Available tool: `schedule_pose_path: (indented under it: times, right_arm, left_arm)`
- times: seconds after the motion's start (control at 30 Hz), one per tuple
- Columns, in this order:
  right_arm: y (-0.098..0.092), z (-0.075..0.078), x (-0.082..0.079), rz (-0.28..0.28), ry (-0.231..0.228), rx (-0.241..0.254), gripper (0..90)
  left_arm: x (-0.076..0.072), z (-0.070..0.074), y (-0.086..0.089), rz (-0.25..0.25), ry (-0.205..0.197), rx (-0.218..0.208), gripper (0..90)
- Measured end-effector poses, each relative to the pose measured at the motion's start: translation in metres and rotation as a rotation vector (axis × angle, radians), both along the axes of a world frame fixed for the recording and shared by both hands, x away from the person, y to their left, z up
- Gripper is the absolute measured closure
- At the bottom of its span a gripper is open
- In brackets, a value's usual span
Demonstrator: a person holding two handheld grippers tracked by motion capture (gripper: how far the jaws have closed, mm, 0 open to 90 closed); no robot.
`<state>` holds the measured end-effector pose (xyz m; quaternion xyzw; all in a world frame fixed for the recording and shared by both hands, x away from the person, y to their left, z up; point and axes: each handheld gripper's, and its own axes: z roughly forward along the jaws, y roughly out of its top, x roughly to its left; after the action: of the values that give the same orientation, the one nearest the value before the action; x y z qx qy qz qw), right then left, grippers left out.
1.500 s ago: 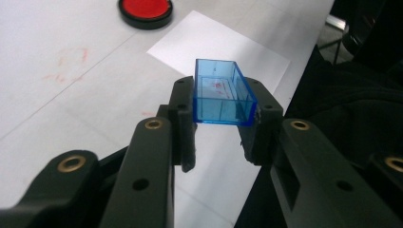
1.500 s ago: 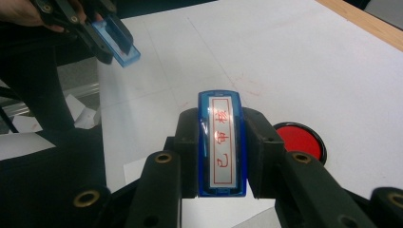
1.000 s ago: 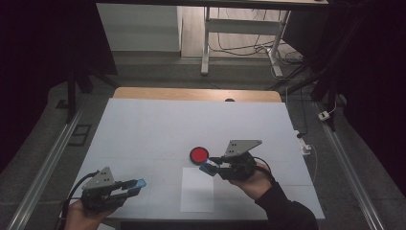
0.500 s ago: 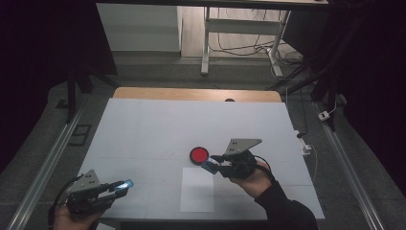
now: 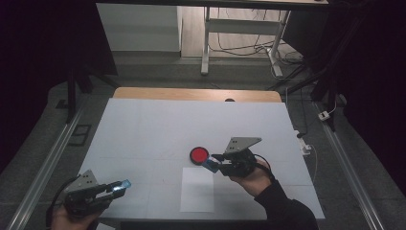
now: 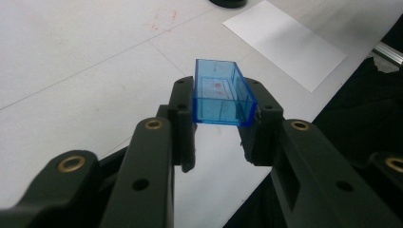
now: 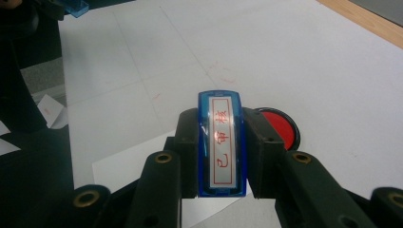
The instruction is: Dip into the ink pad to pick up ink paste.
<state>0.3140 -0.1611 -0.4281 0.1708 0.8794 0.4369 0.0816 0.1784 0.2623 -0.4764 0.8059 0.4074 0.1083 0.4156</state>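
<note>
High view: left gripper w/ clear blue cap clamped has pulled back to ~7 o'clock corner, right gripper holds uncapped stamp at ~4 o'clock of red ink pad, above paper sheet, so inking/stamping looks next.

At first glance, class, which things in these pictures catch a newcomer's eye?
The red ink pad stands out mid-table on the white table cover. Just right of it, the right gripper clamps a blue stamp with red characters. Near the front left corner, the left gripper holds a clear blue cap.
</note>
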Motion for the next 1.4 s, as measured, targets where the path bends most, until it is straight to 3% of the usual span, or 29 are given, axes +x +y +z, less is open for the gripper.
schedule_pose_path:
  times: [0.47,1.4]
  right_arm:
    - [0.009,-0.003,0.013,-0.031,0.021,0.007,69.9]
    - [0.029,-0.019,0.047,-0.074,0.052,-0.044,69.9]
  left_arm:
    - [0.0,0.0,-0.002,-0.009,0.003,0.019,68.7]
    - [0.001,-0.001,-0.003,-0.016,0.008,0.028,68.6]
